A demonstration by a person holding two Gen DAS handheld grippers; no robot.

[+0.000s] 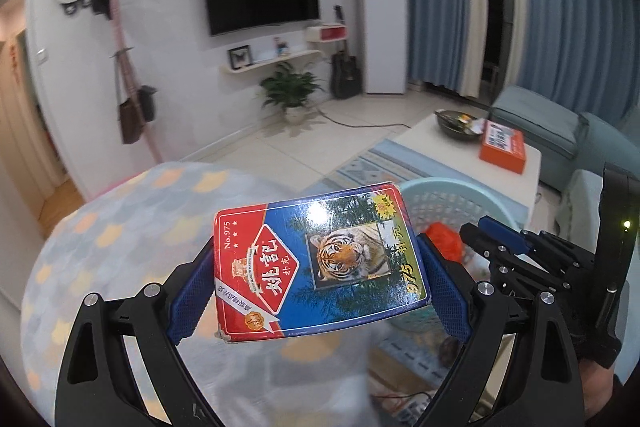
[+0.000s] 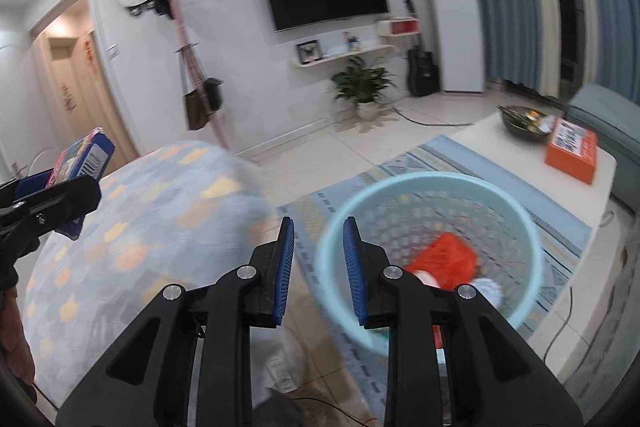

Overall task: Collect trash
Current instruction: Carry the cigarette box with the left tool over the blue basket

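Cardboard of the playing-card box (image 1: 320, 263) looks light and stiff, a little glossy; the left gripper (image 1: 316, 287) clamps its short ends, a sound hold, above the patterned cushion (image 1: 120, 247). Rightward, the right gripper (image 2: 319, 267) stands apart, empty, over the basket (image 2: 516, 227).

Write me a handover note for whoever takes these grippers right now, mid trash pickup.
Left gripper: jaws shut on the red-and-blue tiger-print playing-card box, held above the patterned blanket.
Right gripper: jaws apart, nothing between them, beside the rim of the pale blue perforated plastic basket.
Done: crumpled red wrapper and white scrap lie in the basket.
Left: probably drop the card box in the basket.
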